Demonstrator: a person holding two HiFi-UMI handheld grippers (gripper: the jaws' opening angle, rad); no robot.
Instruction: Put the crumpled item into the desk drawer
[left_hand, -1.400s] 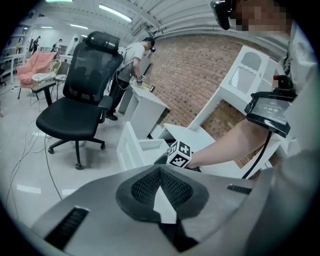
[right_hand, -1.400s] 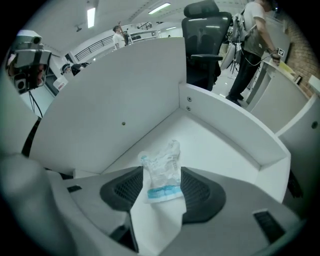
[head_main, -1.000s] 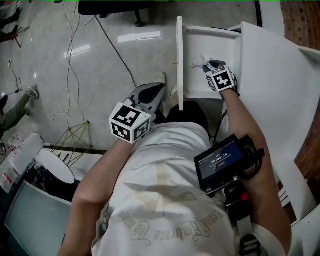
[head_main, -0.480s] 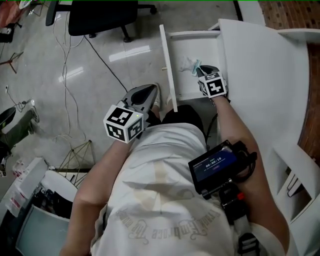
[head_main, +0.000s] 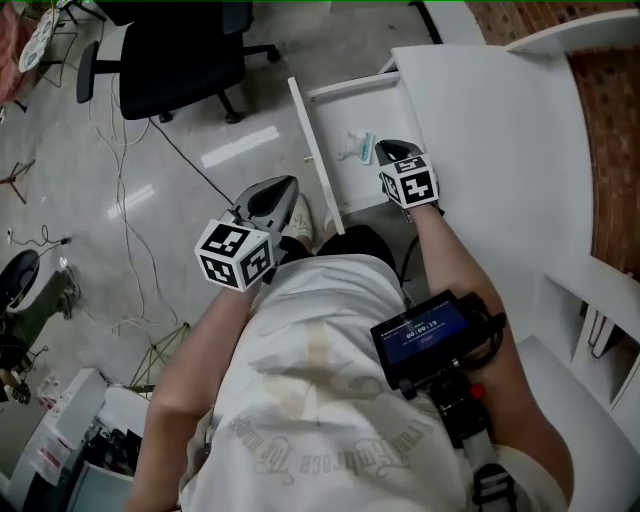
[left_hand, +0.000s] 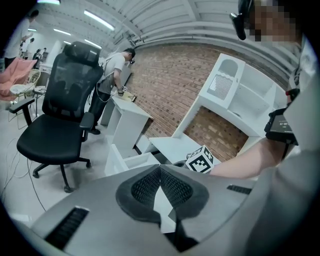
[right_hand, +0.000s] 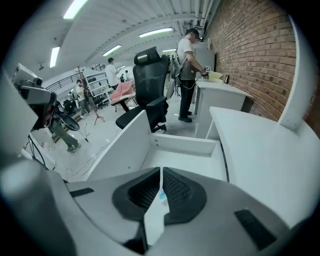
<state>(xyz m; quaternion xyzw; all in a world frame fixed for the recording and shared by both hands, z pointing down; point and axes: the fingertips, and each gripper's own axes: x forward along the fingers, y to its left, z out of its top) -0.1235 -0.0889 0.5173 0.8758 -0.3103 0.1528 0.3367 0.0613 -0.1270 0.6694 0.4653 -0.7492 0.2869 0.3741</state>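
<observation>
Paper-like crumpled item (head_main: 355, 148), white with a teal patch, lies loose on the floor of the open drawer (head_main: 350, 88), near its back wall. A second ago the right gripper (head_main: 386, 149) was down in the drawer with its tip on the item. Now it has lifted clear and hangs above the drawer floor, just right of the item and apart from it, pointing steeply down. Its jaws have just been closing and now meet with nothing gripped; in the right gripper view only a thin slit stays between the pads, with the drawer floor behind it.

The left gripper (head_main: 285, 185) has kept to the left of the drawer front, outside the drawer, and has risen a little. Its jaws are also together and hold nothing.

The drawer stands as far out from the desk (head_main: 490, 130) as before. The head view has swung since then: the drawer sits further left and a black chair (head_main: 180, 60) fills the top left.
</observation>
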